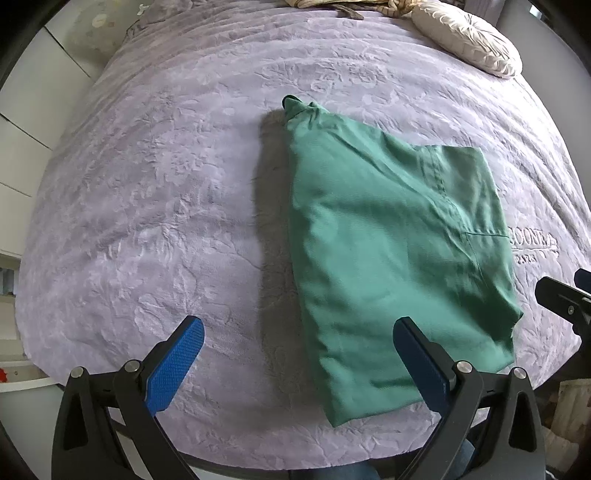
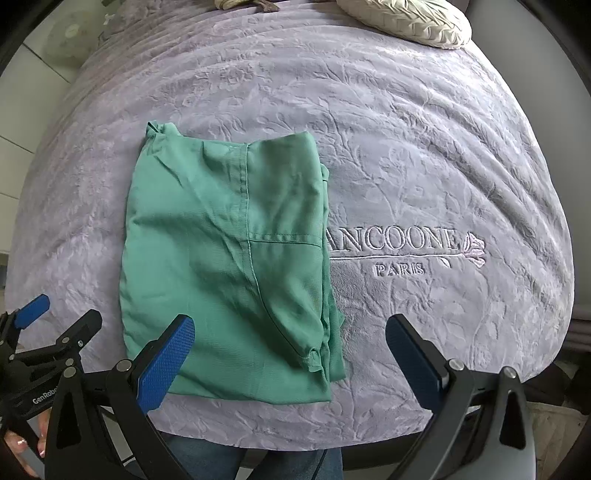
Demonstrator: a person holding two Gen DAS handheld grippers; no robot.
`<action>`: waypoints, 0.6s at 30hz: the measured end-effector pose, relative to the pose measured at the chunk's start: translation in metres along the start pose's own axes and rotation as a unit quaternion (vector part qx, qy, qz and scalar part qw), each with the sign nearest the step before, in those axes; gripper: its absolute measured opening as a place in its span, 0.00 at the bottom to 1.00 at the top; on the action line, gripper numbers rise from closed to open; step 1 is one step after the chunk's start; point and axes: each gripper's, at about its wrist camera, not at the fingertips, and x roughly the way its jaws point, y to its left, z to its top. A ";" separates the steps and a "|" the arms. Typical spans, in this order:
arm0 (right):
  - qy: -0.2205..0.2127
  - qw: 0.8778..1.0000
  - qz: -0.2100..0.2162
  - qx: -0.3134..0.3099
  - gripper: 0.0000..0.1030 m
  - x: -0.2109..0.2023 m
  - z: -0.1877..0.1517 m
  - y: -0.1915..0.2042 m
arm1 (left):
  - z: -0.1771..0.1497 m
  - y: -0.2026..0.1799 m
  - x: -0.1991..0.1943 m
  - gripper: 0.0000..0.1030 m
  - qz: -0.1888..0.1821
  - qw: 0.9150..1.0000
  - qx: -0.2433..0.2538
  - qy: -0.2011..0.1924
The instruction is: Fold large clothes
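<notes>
On the bed [image 2: 424,166], folded green garment [image 2: 229,258]

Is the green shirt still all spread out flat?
No, the green shirt lies folded into a neat rectangle on the purple blanket.

The green garment [image 2: 229,258] hides the embroidered lettering's [image 2: 399,243] start; the pillow [image 2: 410,18] is cut off.

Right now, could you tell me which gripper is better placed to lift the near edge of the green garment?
Either; right slightly. The right gripper brackets the green garment's near right corner; the left gripper is offset over the lilac bedspread.
</notes>
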 end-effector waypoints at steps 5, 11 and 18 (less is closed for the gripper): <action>0.001 1.000 0.000 0.001 1.00 0.000 0.000 0.001 | -0.001 -0.001 -0.001 1.00 -0.001 1.000 0.001 -0.001; 0.002 1.000 0.000 0.002 1.00 0.001 -0.001 0.001 | -0.001 -0.001 0.000 1.00 0.000 1.000 0.000 0.000; 0.007 1.000 0.000 -0.001 1.00 0.003 -0.001 0.003 | -0.002 -0.002 0.001 1.00 0.001 1.000 0.002 0.001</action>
